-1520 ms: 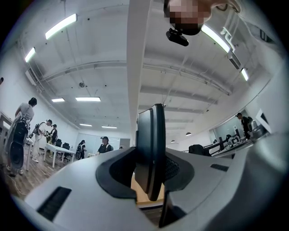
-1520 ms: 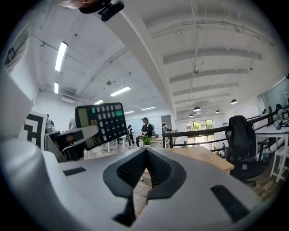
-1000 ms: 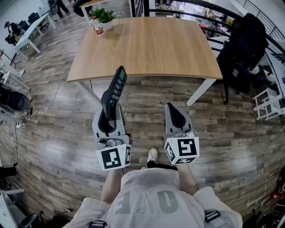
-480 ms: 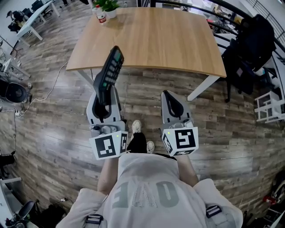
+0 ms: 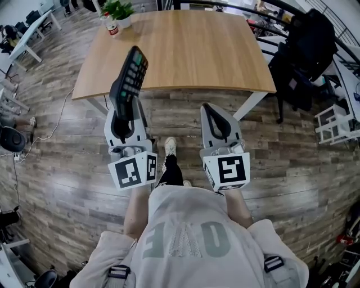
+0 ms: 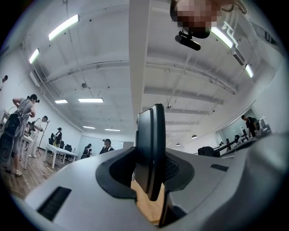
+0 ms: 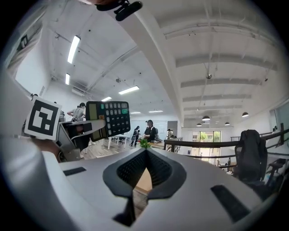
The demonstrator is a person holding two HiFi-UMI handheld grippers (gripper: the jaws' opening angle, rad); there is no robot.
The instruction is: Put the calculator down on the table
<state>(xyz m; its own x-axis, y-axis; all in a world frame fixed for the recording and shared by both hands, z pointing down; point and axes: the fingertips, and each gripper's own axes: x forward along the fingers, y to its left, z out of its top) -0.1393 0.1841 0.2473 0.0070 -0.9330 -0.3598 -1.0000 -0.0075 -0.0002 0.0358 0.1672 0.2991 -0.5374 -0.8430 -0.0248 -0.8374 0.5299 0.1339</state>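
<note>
A dark calculator (image 5: 128, 79) with green and grey keys stands up out of my left gripper (image 5: 125, 112), which is shut on its lower end. Its top overlaps the near left edge of the wooden table (image 5: 191, 50). In the left gripper view the calculator (image 6: 151, 149) shows edge-on between the pads. My right gripper (image 5: 211, 109) hangs beside it over the floor, jaw tips together with nothing in them. The right gripper view shows the calculator (image 7: 113, 118) at the left and my right gripper (image 7: 145, 155) shut.
A potted plant (image 5: 117, 10) and a small bottle (image 5: 112, 27) stand on the table's far left corner. A black chair with bags (image 5: 304, 50) and a white rack (image 5: 332, 121) are at the right. The person's shoe (image 5: 170, 147) is on the wood floor between the grippers.
Both grippers have moved toward the table with the person stepping forward. The calculator's top now overlaps the table's near edge. The grip is unchanged.
</note>
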